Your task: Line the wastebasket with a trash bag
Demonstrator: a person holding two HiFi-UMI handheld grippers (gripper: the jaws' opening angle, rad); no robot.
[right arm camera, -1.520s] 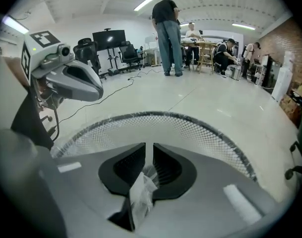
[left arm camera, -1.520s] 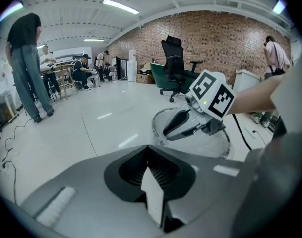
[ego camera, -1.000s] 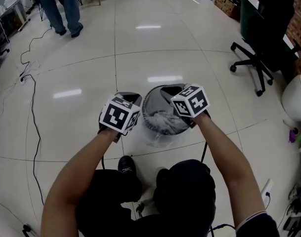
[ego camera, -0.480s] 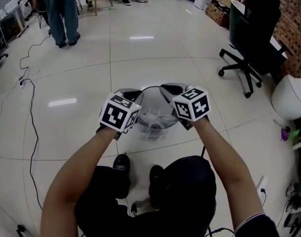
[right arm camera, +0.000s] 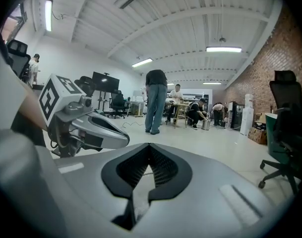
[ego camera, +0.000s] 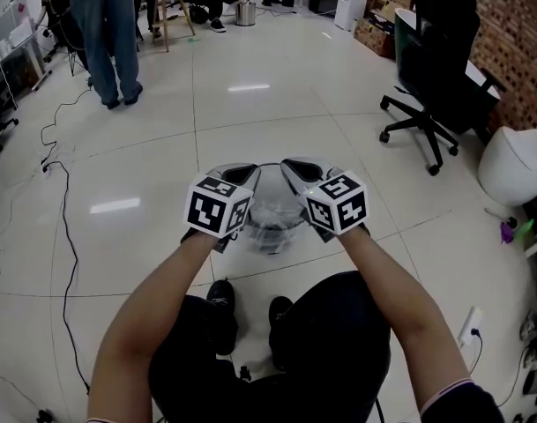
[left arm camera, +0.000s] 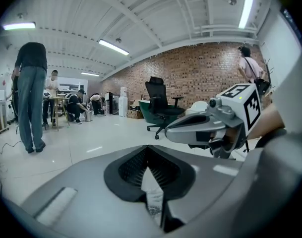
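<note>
The dark round wastebasket [ego camera: 270, 167] stands on the floor below my hands, mostly hidden by the grippers. Crumpled clear trash bag [ego camera: 271, 221] hangs between them over the basket. In the head view my left gripper [ego camera: 242, 174] and right gripper [ego camera: 294, 166] are side by side, tips pointing away from me. The left gripper [left arm camera: 150, 168] has its jaws shut with a strip of bag film [left arm camera: 153, 195] pinched in them. The right gripper [right arm camera: 148, 166] is likewise shut on a pale strip of the bag [right arm camera: 141, 198]. Each gripper view also shows the other gripper alongside.
A black office chair [ego camera: 431, 64] and a white rounded bin [ego camera: 513, 167] stand to the right. A person in jeans [ego camera: 109, 33] stands at the far left, more people beyond. A black cable [ego camera: 65, 218] runs along the floor on the left. My shoes [ego camera: 220, 294] are just behind the basket.
Both grippers have risen and come closer to my head, side by side, with the bag drawn up between them. The wastebasket looks smaller and more covered by them.
</note>
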